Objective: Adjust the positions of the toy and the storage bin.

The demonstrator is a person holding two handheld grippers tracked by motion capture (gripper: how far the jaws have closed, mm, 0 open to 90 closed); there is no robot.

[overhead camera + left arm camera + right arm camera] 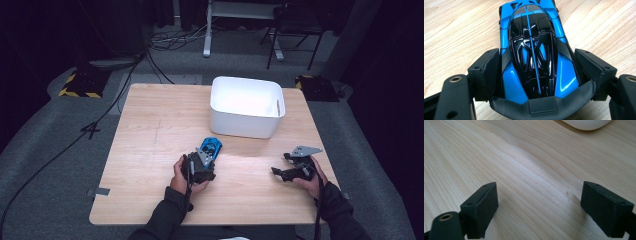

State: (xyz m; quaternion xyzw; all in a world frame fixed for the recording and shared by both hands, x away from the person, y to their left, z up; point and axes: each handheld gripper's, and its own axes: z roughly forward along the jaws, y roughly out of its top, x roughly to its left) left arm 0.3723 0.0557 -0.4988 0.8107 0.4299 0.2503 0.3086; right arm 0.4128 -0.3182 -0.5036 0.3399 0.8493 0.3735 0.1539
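I have the toy car gripped on the table.
From above, my left gripper [202, 162] holds the blue toy car [210, 147] just before the white bin [247, 106]. Its own view shows pads pressing the car's flanks. My right gripper [540, 202] stands wide over bare wood.

The worktop [150, 130] is brightly lit from above, while the room around it stays very dark. The white bin [247, 106] is overexposed inside. Glare shines on the blue car [534, 50]. Near fingers [480, 205] look slightly soft.
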